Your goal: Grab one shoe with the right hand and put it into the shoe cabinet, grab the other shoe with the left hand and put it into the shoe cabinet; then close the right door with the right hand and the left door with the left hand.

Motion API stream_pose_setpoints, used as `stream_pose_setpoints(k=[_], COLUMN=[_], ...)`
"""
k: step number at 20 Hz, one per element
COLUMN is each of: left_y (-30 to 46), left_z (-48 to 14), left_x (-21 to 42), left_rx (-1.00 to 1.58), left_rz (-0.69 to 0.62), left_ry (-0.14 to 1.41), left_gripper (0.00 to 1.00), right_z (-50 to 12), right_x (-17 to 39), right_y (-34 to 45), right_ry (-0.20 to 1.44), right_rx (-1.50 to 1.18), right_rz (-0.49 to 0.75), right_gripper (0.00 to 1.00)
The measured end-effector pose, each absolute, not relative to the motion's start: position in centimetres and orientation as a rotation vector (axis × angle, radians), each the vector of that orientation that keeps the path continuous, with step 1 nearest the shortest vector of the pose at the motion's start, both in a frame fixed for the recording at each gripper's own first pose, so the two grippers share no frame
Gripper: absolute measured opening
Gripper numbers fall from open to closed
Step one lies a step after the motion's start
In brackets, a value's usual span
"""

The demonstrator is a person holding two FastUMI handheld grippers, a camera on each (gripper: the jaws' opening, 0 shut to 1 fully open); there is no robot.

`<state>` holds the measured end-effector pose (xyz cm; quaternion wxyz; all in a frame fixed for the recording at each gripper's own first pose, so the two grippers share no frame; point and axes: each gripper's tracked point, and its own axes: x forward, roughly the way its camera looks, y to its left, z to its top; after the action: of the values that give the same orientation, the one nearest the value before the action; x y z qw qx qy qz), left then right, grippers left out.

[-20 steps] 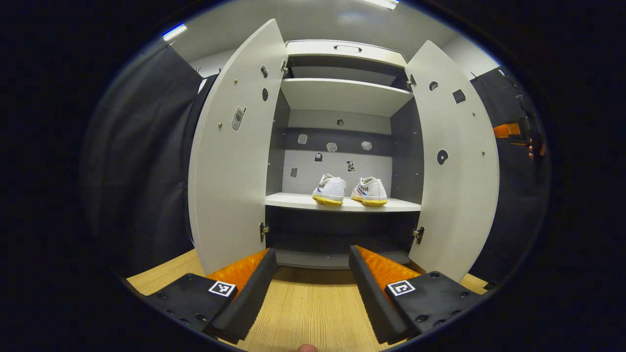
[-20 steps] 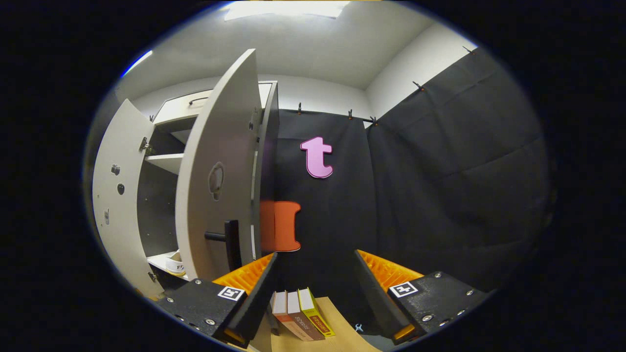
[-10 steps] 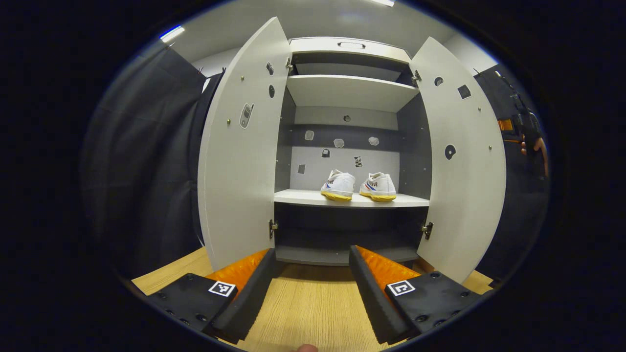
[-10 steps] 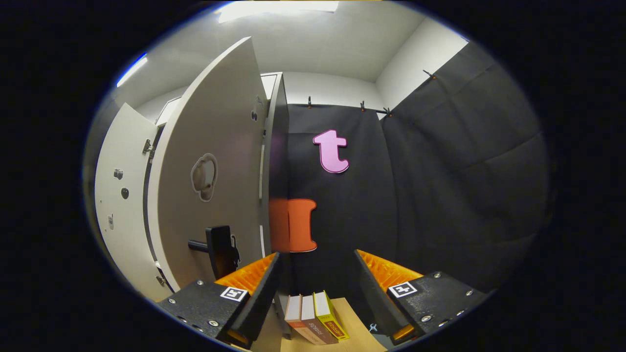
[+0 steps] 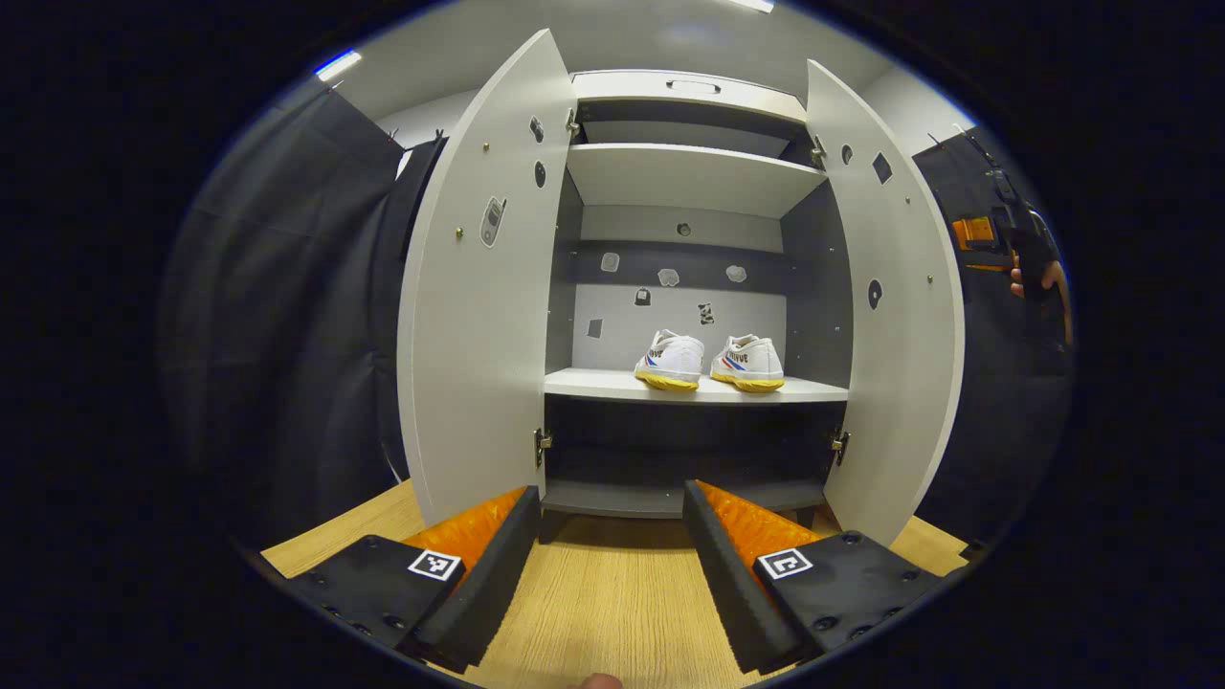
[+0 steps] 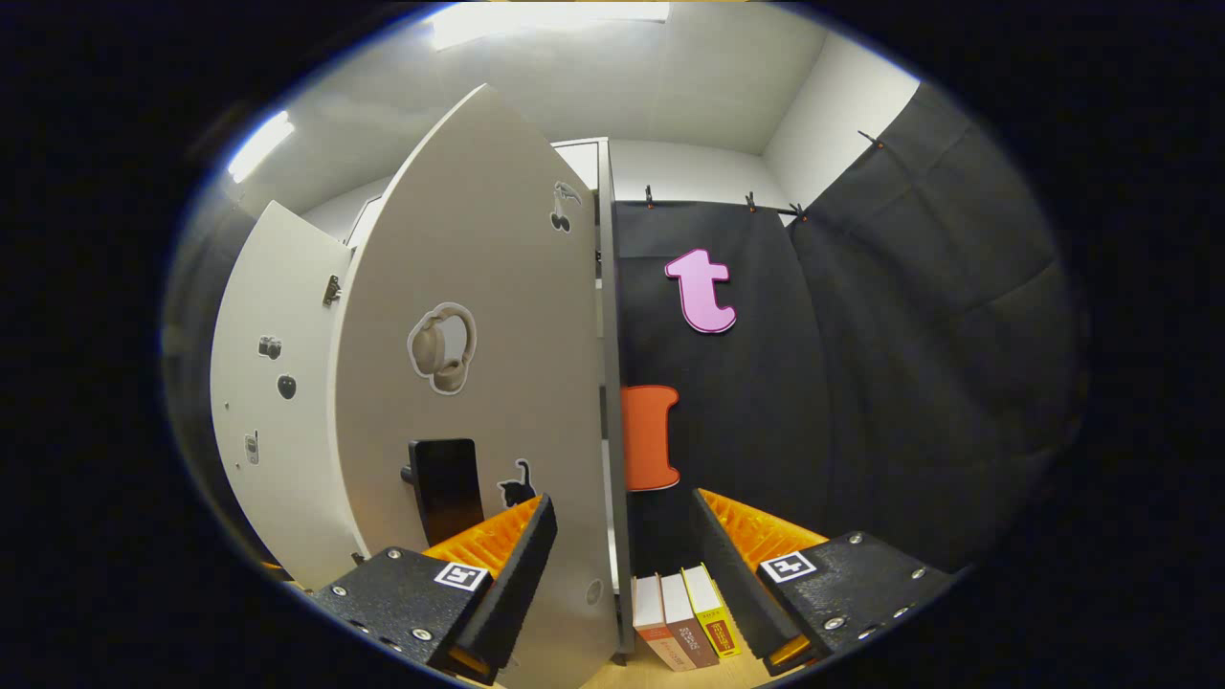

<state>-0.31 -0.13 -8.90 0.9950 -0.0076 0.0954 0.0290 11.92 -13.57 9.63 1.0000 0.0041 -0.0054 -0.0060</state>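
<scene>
At the centre of the left gripper view stands the shoe cabinet [image 5: 684, 177], both of its doors swung open toward the camera. The left door [image 5: 478, 316] fills the frame's left-centre and the right door [image 5: 895, 306] its right-centre. On the pale middle shelf [image 5: 593, 385] sit two white shoes with yellow soles, side by side and close together: the left shoe [image 5: 672, 361] and the right shoe [image 5: 747, 363], heels toward the camera. Small stickers dot the back panel and the insides of both doors. The left gripper [image 5: 611, 565] shows at the bottom of the frame over the wooden bench [image 5: 608, 612], its fingers spread wide apart with nothing between them. At the far right edge of that view a hand [image 5: 1038, 277] holds the other gripper, beyond the right door.

Across the right gripper view, the right door's outer face [image 6: 478, 383] takes up the left-centre, with a headphone sticker, a cat sticker and a dark handle [image 6: 445, 488] low down. The right gripper [image 6: 622, 565] sits at the bottom, fingers wide open and holding nothing; its left-hand finger lies in front of the door's lower part, just beside the handle, though contact cannot be judged. Three books [image 6: 681, 622] stand upright at the bottom centre, between the fingers in the frame.
</scene>
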Motion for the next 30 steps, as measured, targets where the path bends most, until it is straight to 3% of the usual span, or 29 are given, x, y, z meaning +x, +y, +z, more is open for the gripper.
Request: stream_pose_setpoints(k=[13, 14, 15, 30], left_y=[5.6, 6.2, 6.7, 7.2], left_z=[-9.2, -9.2, -9.3, -9.0], left_x=[-1.4, -1.5, -1.8, -1.5], left_rx=[0.010, 0.010, 0.010, 0.004], left_rz=[0.133, 0.144, 0.155, 0.181], left_ry=[0.196, 0.198, 0.200, 0.189], left_gripper=[0.97, 0.97, 0.99, 0.97], right_z=[7.5, 7.2, 7.0, 7.6], right_x=[17.3, 17.9, 18.5, 21.4], right_y=[-2.9, -1.8, -1.2, 0.9], right_ry=[0.010, 0.013, 0.016, -0.015], right_rx=[0.089, 0.092, 0.081, 0.030], right_rz=[0.130, 0.148, 0.140, 0.096], right_gripper=[0.90, 0.97, 0.90, 0.89])
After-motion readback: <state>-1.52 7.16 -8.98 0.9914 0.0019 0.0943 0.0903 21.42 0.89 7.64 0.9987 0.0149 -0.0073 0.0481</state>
